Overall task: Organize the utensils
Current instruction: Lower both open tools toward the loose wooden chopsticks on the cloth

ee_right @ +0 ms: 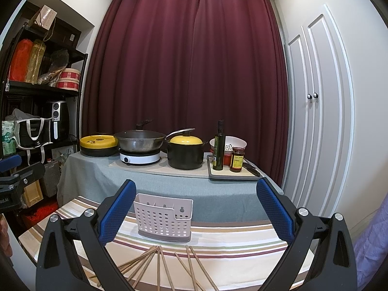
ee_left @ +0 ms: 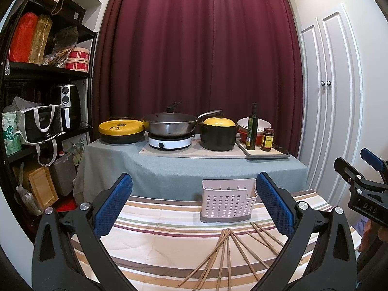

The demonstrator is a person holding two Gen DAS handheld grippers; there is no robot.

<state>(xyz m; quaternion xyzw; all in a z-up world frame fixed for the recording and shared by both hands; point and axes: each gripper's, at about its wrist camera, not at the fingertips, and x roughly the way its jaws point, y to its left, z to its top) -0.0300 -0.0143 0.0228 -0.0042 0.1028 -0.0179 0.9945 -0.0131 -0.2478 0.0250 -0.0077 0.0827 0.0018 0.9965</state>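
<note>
Blue-padded fingers of the left hand-held gripper stand wide apart, nothing between them, hovering over a striped cloth on the near table. Chopsticks lie loose on the cloth in a fan, tips converging just in front of a white perforated holder, which stands upright on a grey base near the cloth's far edge, w/ no chopsticks visible inside. From the left wrist cam the holder sits right of centre, close to the right finger; the chopsticks lie below it, partly behind that finger.

Right hand-held gripper likewise has fingers spread apart and empty. In its view the holder sits left of centre, near the left finger, and the chopsticks spread toward the camera at bottom. Each gripper also shows at the edge of the other's view.

Behind, a second table under a grey-green cloth carries cookware: a flat yellow-lidded pan, a lidded wok on a white round cooker, a black pot w/ yellow lid, an oil bottle & a jar on a tray. Dark red curtain fills the back wall; black shelving at left, white cabinet doors at right.
</note>
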